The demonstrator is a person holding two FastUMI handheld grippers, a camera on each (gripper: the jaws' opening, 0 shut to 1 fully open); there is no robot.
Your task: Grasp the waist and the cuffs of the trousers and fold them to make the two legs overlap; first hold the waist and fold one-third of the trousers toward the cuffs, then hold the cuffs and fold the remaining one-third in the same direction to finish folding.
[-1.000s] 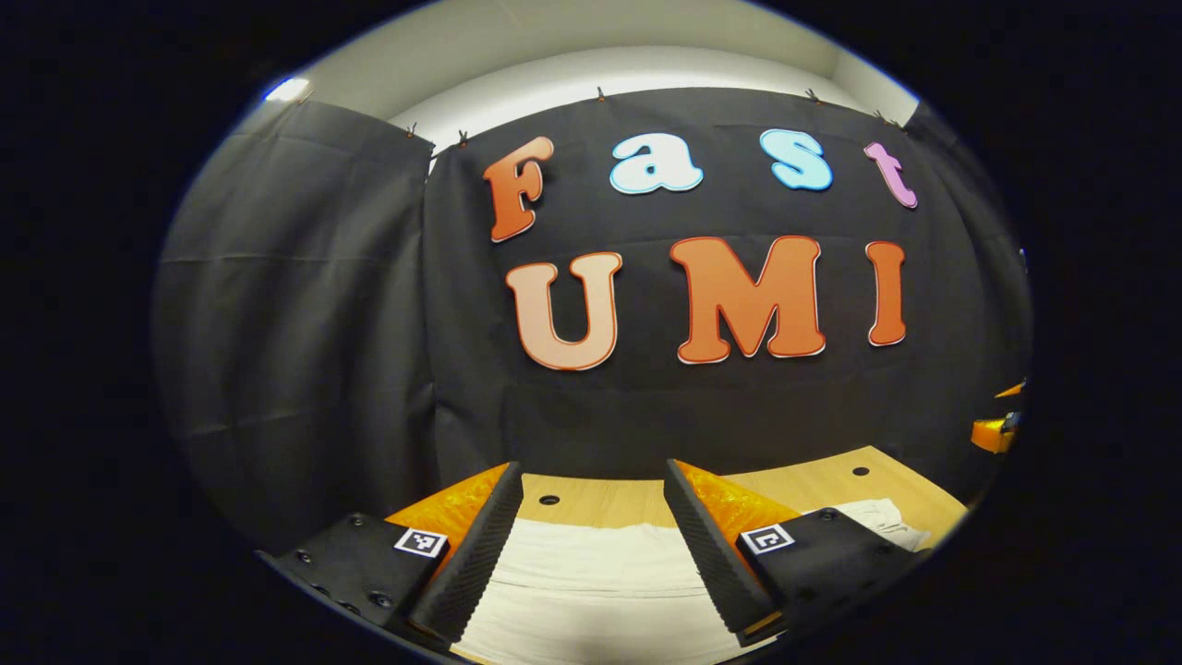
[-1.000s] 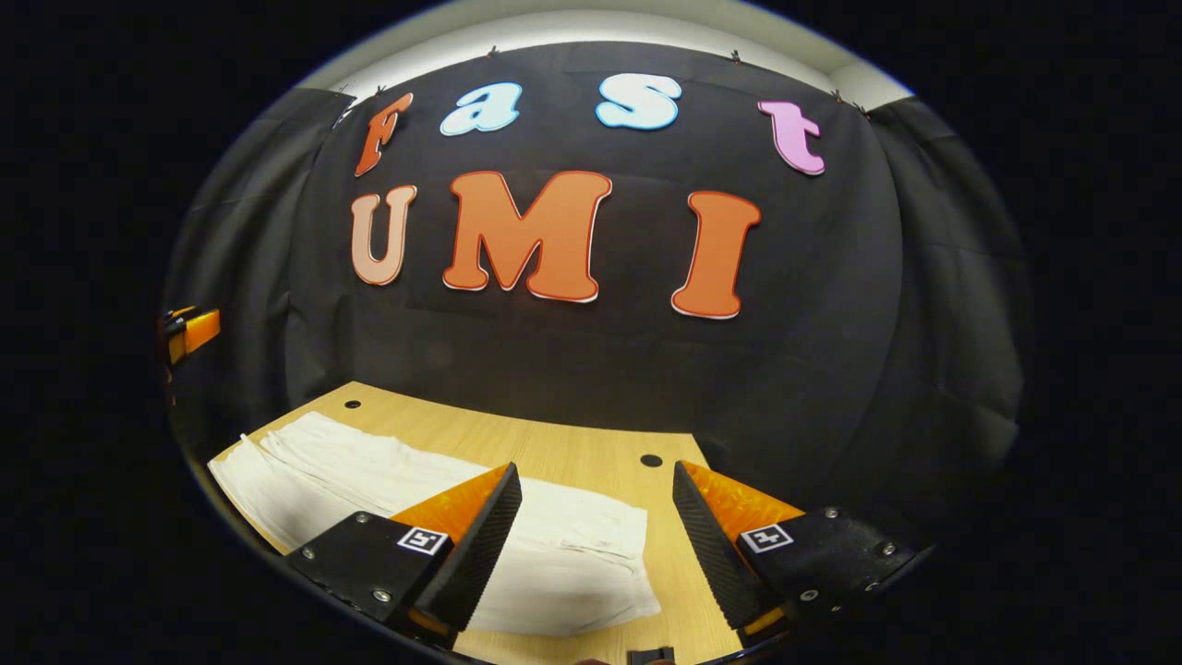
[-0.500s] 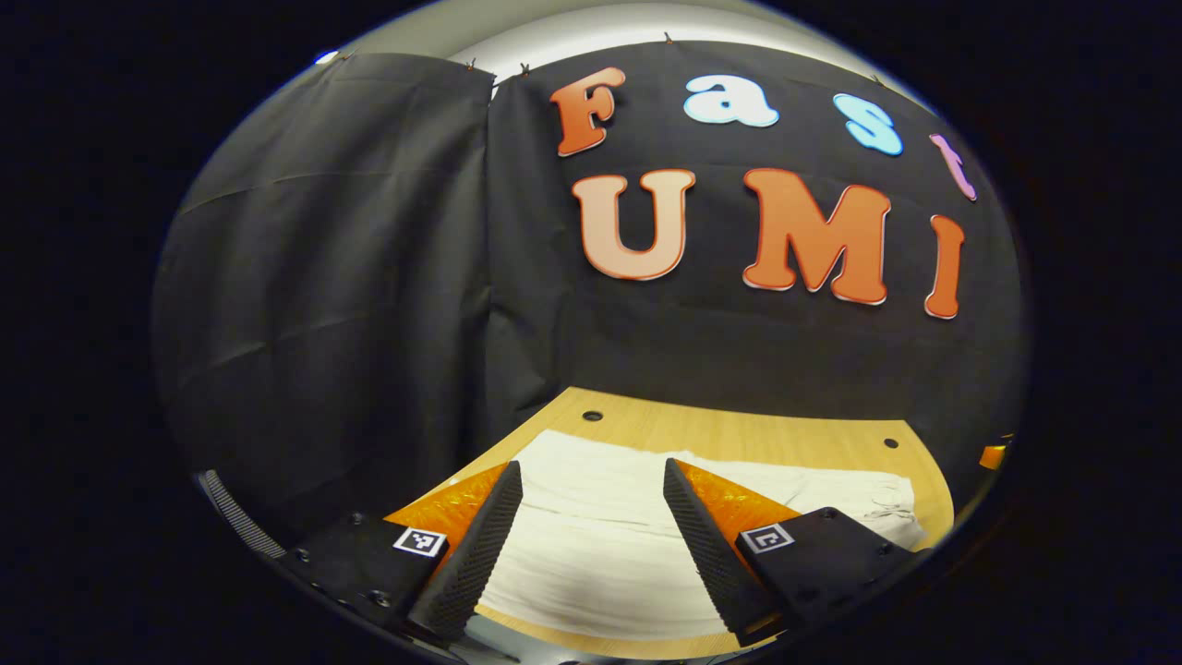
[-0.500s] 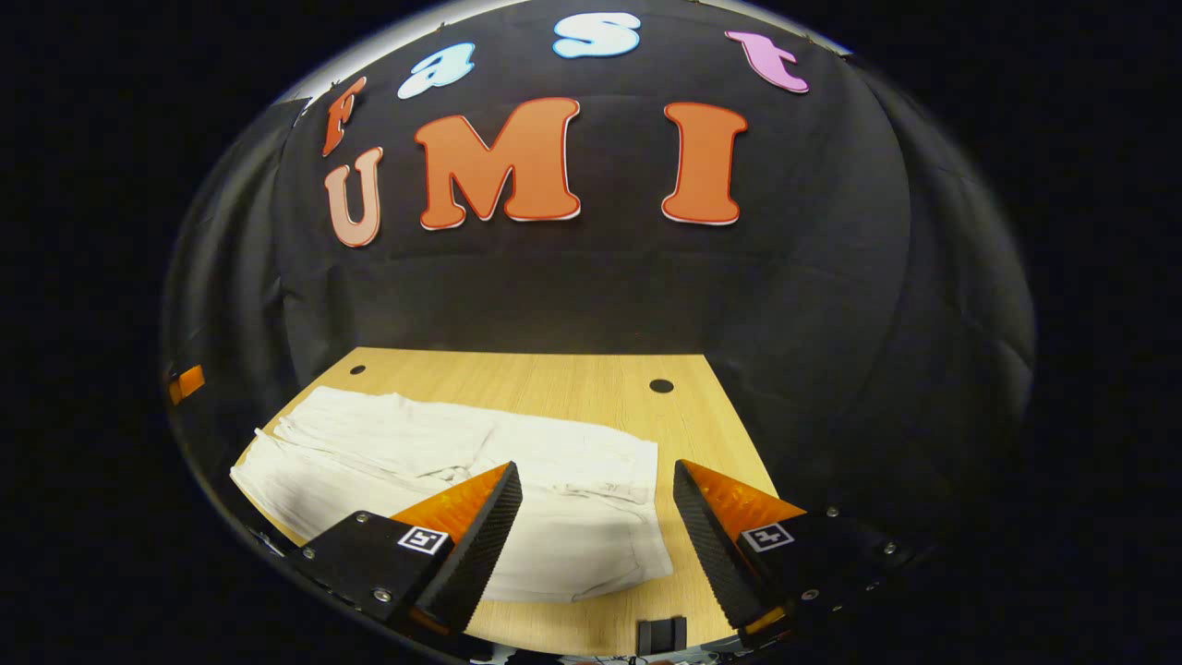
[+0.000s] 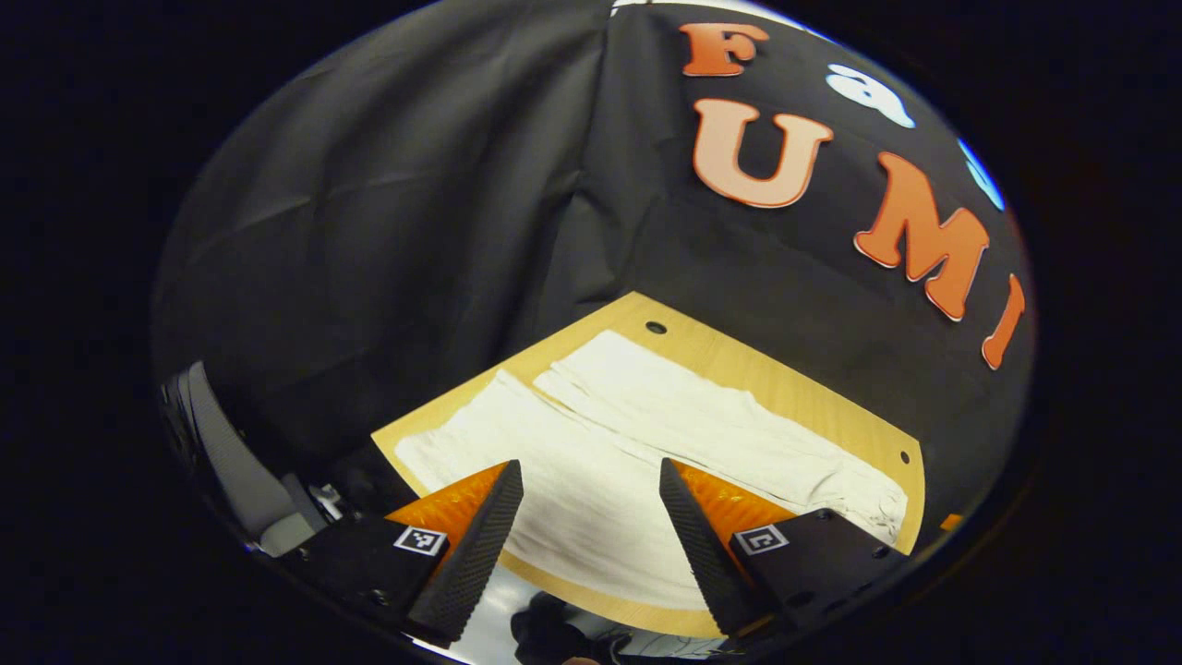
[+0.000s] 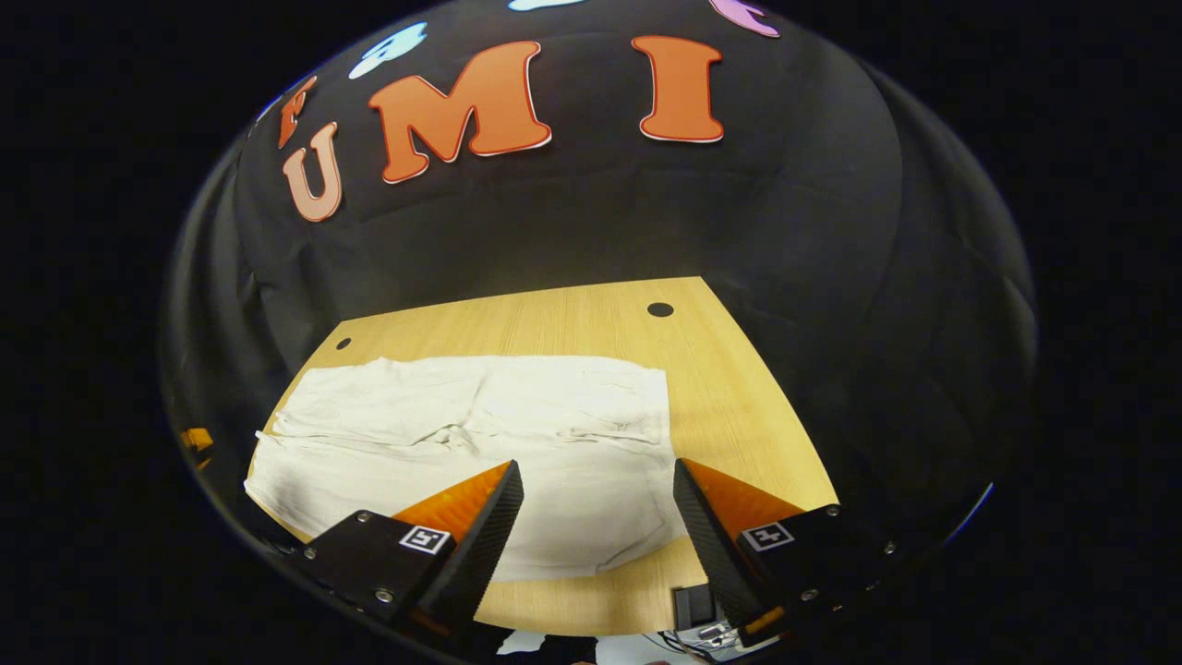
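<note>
In the left gripper view, my left gripper (image 5: 585, 517) hangs with its fingers spread wide, holding nothing, above white trousers (image 5: 646, 434) lying flat on a wooden table (image 5: 794, 383); in the right gripper view, my right gripper (image 6: 597, 522) is likewise wide and empty above the trousers' (image 6: 480, 434) waist end.

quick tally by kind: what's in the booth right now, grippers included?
trousers: 1, white, spread flat
table: 1, wood
grippers: 2, left gripper and right gripper, both open above the near edge
Total: 4
</note>
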